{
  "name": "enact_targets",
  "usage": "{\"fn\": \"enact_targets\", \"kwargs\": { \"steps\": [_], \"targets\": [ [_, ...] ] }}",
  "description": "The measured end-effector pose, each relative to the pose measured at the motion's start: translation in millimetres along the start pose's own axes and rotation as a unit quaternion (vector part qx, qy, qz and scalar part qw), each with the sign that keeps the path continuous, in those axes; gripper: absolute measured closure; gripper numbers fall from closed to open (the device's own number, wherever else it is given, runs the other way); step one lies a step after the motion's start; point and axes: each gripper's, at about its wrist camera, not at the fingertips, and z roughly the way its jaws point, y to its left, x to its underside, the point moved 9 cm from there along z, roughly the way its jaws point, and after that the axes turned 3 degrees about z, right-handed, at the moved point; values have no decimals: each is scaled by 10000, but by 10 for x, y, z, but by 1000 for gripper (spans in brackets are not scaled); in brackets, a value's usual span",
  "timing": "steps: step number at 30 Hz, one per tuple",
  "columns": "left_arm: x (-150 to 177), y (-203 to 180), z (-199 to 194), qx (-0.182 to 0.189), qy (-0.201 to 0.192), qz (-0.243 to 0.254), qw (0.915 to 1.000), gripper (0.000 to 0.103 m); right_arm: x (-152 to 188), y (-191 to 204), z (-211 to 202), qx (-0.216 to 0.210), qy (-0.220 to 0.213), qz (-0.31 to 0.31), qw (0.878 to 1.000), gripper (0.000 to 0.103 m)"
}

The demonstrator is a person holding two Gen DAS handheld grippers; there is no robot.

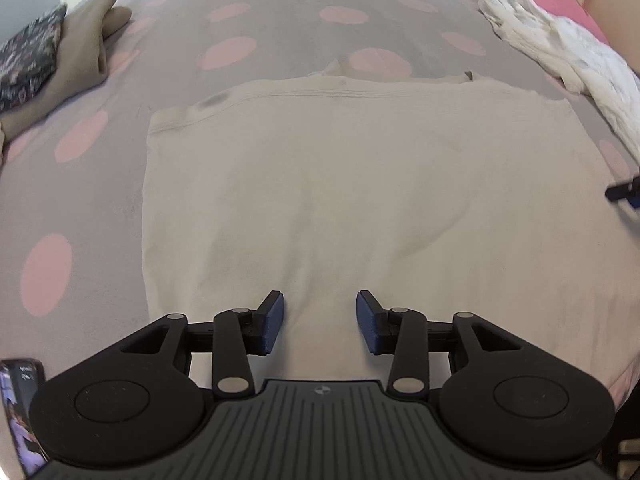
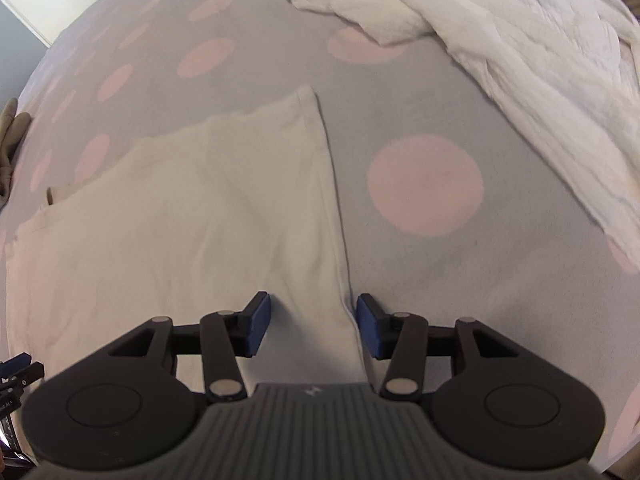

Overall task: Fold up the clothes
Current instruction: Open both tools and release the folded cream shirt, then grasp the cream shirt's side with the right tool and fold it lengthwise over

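On the far left of the bed, which carries a grey cover with pink dots, a dark patterned item and a beige garment lie side by side, touching; whether either is already folded cannot be told. A phone shows at the near left edge of the left wrist view.

In the middle lies the cream garment, spread flat as a rough rectangle with straight left and right edges and a seam band along its far edge. It reads as partly folded: the sides appear turned in, and at least one further fold from near to far is judged to remain.

The left hand-held gripper stands over the near part of the cream garment, jaws half apart, nothing between the pads, which press on no cloth.

The right hand-held gripper stands over the right edge of the same garment near its near corner. Its jaws are fairly wide; the edge runs between them, just beside the right pad, with no grip on it visible.

On the far right, a crumpled white garment lies well apart from the cream one and is plainly unfolded.

Judgement: the task is in its middle stage, with the cream garment unfinished and the white garment untouched
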Motion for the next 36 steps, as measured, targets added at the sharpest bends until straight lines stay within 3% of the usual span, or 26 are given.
{"fn": "enact_targets", "kwargs": {
  "steps": [6, 13, 22, 24, 26, 27, 32, 36],
  "targets": [
    [-29, -23, -6, -19, -51, -14, 10000, 64, 38, -8, -43, -40, 30, -31, 10000, 52],
    [-33, -16, -9, -23, 43, -62, 10000, 64, 326, -105, -163, -119, 673, 178, 9975, 52],
    [-31, -18, -27, -10, 95, -39, 9999, 64, 653, -155, -237, 191, 922, -125, 9955, 52],
    [-28, -18, -31, 11, 100, -34, 9999, 64, 670, -113, -226, 278, 891, -313, 9951, 62],
    [-20, -10, -43, 33, 103, -43, 9999, 64, 682, -85, -233, 286, 867, -363, 9952, 82],
    [-15, -5, -50, 44, 105, -52, 9999, 64, 680, -72, -247, 247, 844, -317, 9956, 87],
    [23, 45, -87, 113, 162, -112, 9997, 64, 633, -48, -358, 69, 754, -42, 9971, 91],
    [45, 71, -131, 273, 250, -141, 9992, 64, 589, 91, -563, -308, 570, 202, 9977, 91]
  ]
}}
